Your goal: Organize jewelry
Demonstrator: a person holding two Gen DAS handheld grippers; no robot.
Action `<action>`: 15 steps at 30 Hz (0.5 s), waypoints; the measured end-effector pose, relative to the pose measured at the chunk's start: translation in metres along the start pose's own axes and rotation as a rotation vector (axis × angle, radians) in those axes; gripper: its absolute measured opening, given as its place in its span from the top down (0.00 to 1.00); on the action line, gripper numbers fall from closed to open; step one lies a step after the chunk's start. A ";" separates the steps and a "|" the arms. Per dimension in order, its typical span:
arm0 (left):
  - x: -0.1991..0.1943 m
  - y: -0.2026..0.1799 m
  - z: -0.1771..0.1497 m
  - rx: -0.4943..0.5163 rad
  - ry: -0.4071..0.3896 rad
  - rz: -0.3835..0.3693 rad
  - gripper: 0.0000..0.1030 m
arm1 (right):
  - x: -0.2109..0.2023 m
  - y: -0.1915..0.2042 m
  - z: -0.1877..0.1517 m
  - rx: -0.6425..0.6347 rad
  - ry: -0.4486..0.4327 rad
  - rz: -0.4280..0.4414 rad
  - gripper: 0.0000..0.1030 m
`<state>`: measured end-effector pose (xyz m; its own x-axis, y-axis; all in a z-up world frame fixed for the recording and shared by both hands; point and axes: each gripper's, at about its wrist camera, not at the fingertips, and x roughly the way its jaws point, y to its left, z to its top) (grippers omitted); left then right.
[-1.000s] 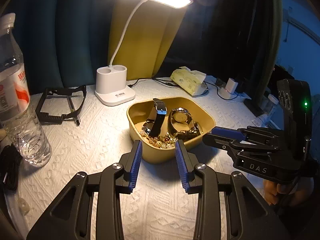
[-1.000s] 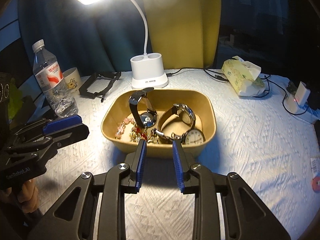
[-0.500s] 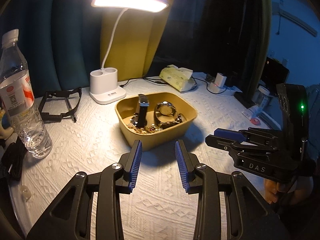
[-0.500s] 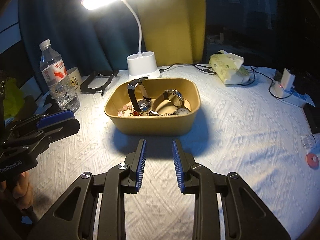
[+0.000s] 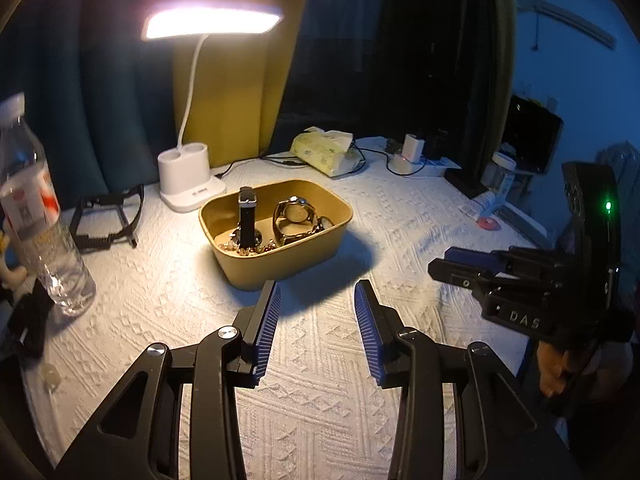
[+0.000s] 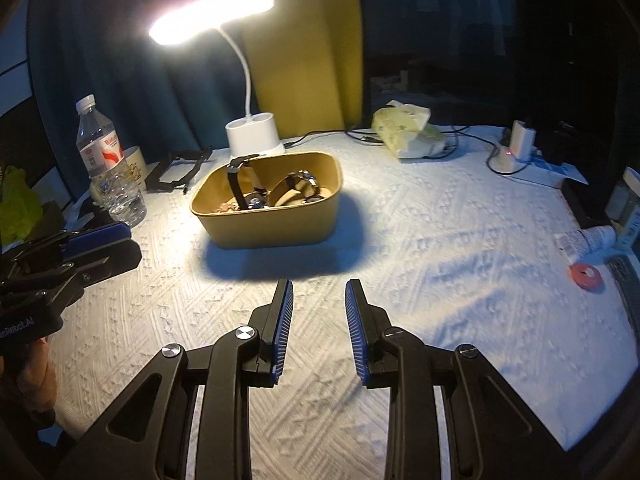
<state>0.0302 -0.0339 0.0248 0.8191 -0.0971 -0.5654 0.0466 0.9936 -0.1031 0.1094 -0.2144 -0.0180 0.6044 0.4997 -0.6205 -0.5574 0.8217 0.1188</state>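
Note:
A tan tray [image 5: 280, 264] stands on the white cloth; it also shows in the right wrist view [image 6: 264, 228]. In it are a black-strap watch [image 5: 247, 216], a metal watch [image 5: 294, 218] and beaded jewelry [image 5: 240, 247]. My left gripper [image 5: 316, 300] is open and empty, just short of the tray's near wall. My right gripper [image 6: 318, 300] is open and empty, farther back from the tray, and shows at the right of the left wrist view [image 5: 472, 268].
A lit white desk lamp [image 5: 188, 180] stands behind the tray. A water bottle [image 5: 36, 220] and a black frame [image 5: 108, 216] are at the left. A tissue pack [image 5: 324, 152], cables and a charger [image 5: 408, 152] lie at the back right. A red disc [image 6: 586, 276] lies at the right edge.
Both grippers have pulled back from the tray, which now looks smaller and farther away. Both stay open and empty. The tray's contents have not moved.

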 end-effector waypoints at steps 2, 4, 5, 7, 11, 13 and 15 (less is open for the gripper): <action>-0.005 -0.003 0.001 0.003 -0.008 -0.011 0.60 | -0.007 -0.002 -0.001 0.005 -0.012 -0.011 0.73; -0.008 -0.006 0.003 0.007 -0.014 -0.016 0.60 | -0.014 -0.003 -0.001 0.010 -0.025 -0.023 0.73; -0.010 -0.008 0.004 0.012 -0.017 -0.020 0.60 | -0.018 -0.004 -0.001 0.012 -0.033 -0.027 0.72; -0.014 -0.012 0.006 0.022 -0.022 -0.031 0.60 | -0.025 -0.004 -0.001 0.014 -0.049 -0.036 0.69; -0.024 -0.021 0.010 0.042 -0.049 -0.039 0.60 | -0.042 -0.004 -0.001 0.016 -0.080 -0.052 0.65; -0.030 -0.027 0.013 0.065 -0.070 -0.032 0.60 | -0.049 -0.005 0.000 0.028 -0.097 -0.058 0.64; -0.036 -0.029 0.016 0.075 -0.090 -0.029 0.60 | -0.058 -0.006 0.000 0.037 -0.116 -0.067 0.63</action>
<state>0.0085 -0.0587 0.0614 0.8647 -0.1240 -0.4867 0.1112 0.9923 -0.0554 0.0782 -0.2485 0.0174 0.7026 0.4700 -0.5343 -0.4936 0.8627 0.1098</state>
